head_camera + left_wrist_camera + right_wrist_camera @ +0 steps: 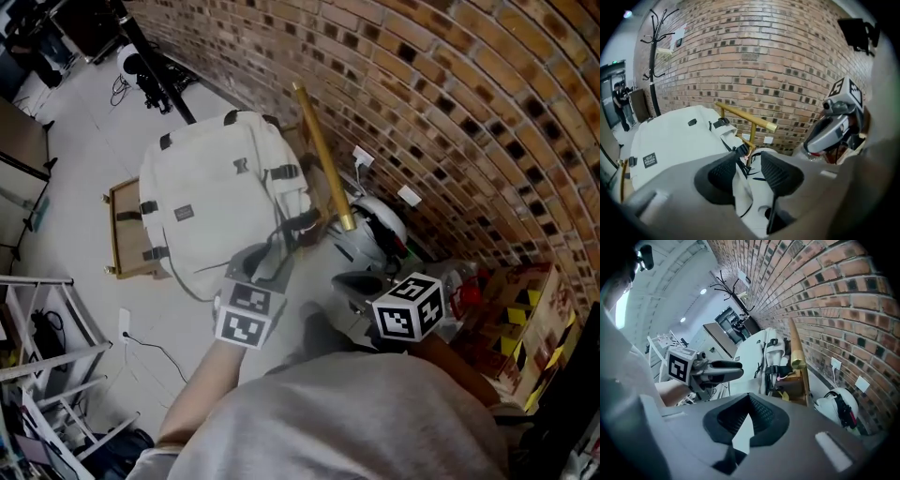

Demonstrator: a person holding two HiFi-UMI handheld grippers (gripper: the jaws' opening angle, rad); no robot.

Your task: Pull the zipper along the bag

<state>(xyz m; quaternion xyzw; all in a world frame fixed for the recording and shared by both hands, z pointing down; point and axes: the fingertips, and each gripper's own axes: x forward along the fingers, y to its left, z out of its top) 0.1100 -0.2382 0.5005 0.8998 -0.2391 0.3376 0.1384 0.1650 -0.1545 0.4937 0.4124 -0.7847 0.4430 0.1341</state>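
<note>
A white backpack [216, 202] with black straps lies on a low wooden frame [122, 239] against the brick wall. My left gripper [261, 261] hovers at the bag's near right corner. In the left gripper view its jaws [751, 171] stand open, and only the bag's side and black strap buckles [740, 151] show beyond the gap. Nothing is pressed by the pads. I cannot make out a zipper pull. My right gripper [349, 281] hangs to the right of the bag, away from it. Its jaws [751, 416] are shut and hold nothing.
A gold bar [323, 159] slants along the wall beside the bag. A white helmet [380, 225] lies on the floor by wall sockets [408, 195]. Cardboard boxes with yellow-black tape [516, 319] sit at the right, a metal rack [47, 375] at the left, and a coat stand [654, 70] further back.
</note>
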